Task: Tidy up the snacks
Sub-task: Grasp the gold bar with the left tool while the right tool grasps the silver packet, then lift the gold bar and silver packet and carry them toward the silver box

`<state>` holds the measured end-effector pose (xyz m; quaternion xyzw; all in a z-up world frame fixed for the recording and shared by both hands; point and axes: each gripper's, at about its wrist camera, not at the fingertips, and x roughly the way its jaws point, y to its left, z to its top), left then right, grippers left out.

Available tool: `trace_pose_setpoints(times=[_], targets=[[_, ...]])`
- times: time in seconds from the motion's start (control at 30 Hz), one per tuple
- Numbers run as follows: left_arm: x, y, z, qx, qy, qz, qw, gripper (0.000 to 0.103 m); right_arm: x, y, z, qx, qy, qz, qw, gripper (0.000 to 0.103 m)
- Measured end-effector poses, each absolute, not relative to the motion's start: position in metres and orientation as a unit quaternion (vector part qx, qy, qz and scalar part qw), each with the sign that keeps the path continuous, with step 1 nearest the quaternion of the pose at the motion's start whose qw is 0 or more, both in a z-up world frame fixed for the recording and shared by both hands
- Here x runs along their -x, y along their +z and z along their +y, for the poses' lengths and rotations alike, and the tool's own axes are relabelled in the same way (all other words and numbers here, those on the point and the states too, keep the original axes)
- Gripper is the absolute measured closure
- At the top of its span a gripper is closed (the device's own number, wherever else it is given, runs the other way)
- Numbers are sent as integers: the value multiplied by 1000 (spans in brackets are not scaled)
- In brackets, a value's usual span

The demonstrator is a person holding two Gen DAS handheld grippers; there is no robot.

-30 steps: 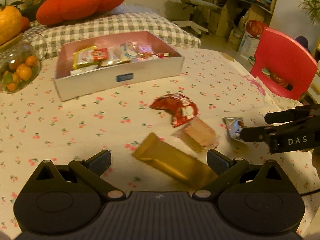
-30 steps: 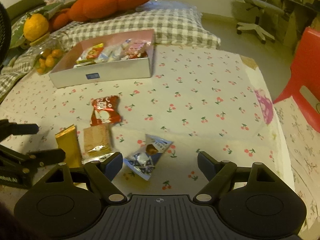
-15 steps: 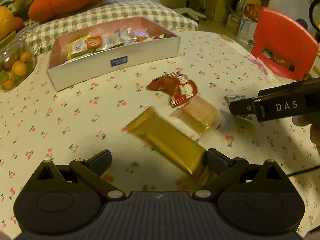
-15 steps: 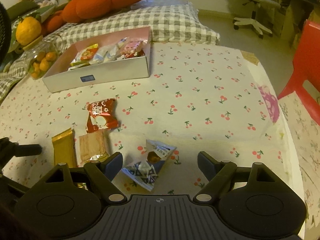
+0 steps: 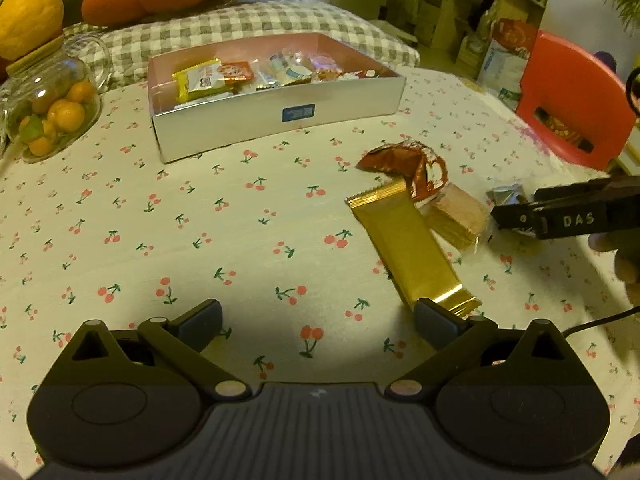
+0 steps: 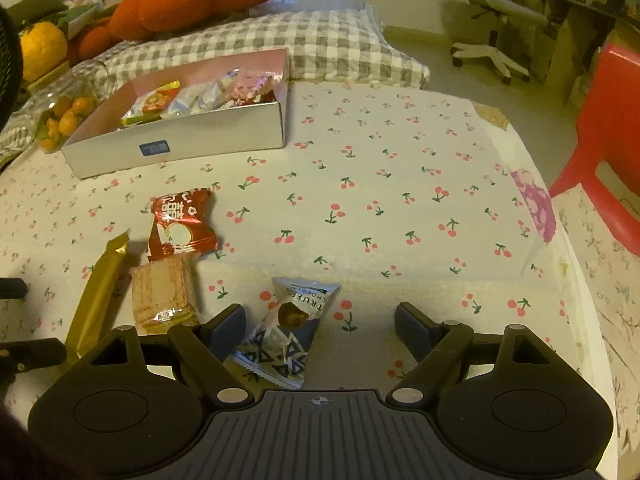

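My left gripper (image 5: pixel 318 320) is open over the cherry-print tablecloth. The near end of a gold snack bar (image 5: pixel 408 248) lies against its right fingertip. Past the bar lie a pink wafer pack (image 5: pixel 456 216) and a red packet (image 5: pixel 404 164). My right gripper (image 6: pixel 320 328) is open and low, with a blue-and-silver truffle packet (image 6: pixel 288 328) lying between its jaws close to the left pad, not pinched. The gold bar (image 6: pixel 100 288), wafer (image 6: pixel 164 292) and red packet (image 6: pixel 180 220) lie to its left. A white box (image 5: pixel 280 116) with several snacks stands farther back.
A glass jar of small oranges (image 5: pixel 52 112) stands left of the box (image 6: pixel 180 144). A checked cushion (image 6: pixel 280 44) lies behind it and a red chair (image 6: pixel 608 136) stands off the table's right edge (image 6: pixel 560 240). The left gripper's fingers (image 6: pixel 36 354) show at the left border.
The left gripper has moved left, so the gold bar went from between its fingers to its right fingertip and turned. The right gripper has sunk a little closer to the truffle packet.
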<state>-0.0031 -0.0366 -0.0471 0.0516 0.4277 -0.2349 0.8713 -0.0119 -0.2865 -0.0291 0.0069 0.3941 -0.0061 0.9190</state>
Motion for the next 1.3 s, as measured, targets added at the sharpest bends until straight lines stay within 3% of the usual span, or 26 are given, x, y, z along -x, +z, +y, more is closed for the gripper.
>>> trace_pose_setpoints(times=[0.23, 0.4, 0.63, 0.77, 0.83, 0.9, 0.97, 1.3], targets=[[1, -43, -51, -45, -261, 413, 871, 5, 14, -29, -280, -3, -1, 387, 922, 21], [-1, -46, -61, -50, -267, 416, 868, 18, 15, -29, -275, 0, 4, 384, 923, 26], [1, -44, -65, -50, -275, 410, 868, 35, 17, -26, -273, -3, 16, 381, 924, 53], [2, -42, -65, -46, -281, 407, 868, 55, 18, -24, -273, -5, 24, 381, 924, 72], [2, -41, -65, -46, -286, 405, 867, 64, 17, -24, -272, -5, 27, 381, 924, 77], [3, -39, -66, -49, -289, 401, 868, 79, 18, -23, -271, -4, 28, 382, 924, 78], [5, -38, -67, -54, -290, 398, 869, 87, 18, -23, -270, -3, 30, 382, 924, 78], [0, -34, -58, -32, -280, 408, 868, 101, 19, -18, -264, -7, 44, 381, 923, 79]])
